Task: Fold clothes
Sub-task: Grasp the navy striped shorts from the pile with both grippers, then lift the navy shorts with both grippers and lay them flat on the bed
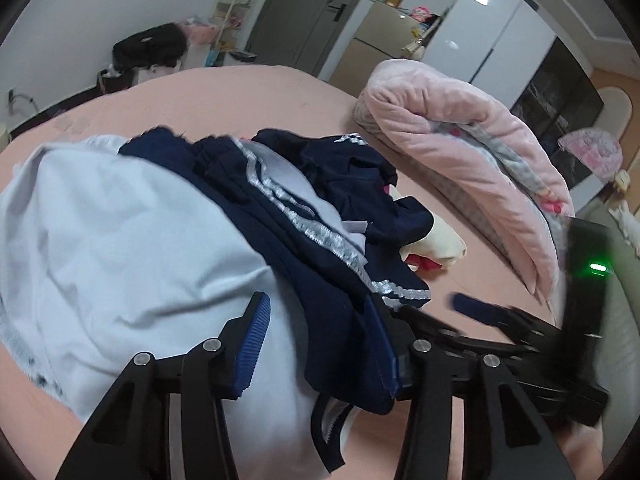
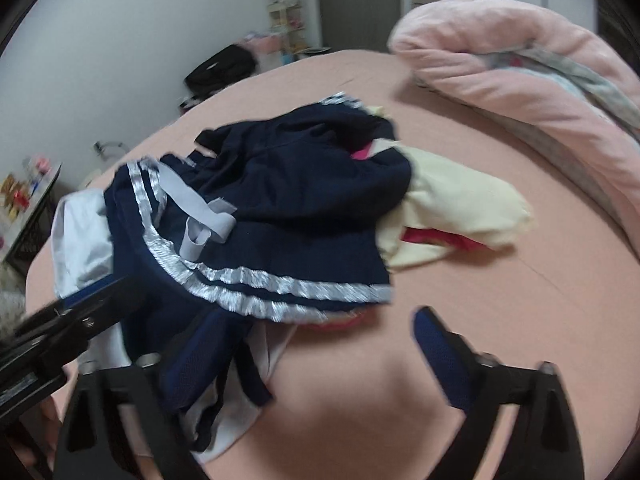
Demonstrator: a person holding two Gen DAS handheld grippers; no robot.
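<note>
I am at the picking-up step: my left gripper [image 1: 320, 344] stands half-open around the navy dress [image 1: 320, 240] edge, my right gripper [image 2: 312, 364] wide over the bed [image 2: 500, 300], so next I must pinch and lift it from the pile.

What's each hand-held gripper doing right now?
Left hand-held gripper: open, white and navy clothes between its fingers, not clamped.
Right hand-held gripper: open, holding nothing.

Dim, motion-blurred, fisheye-warped edges
</note>
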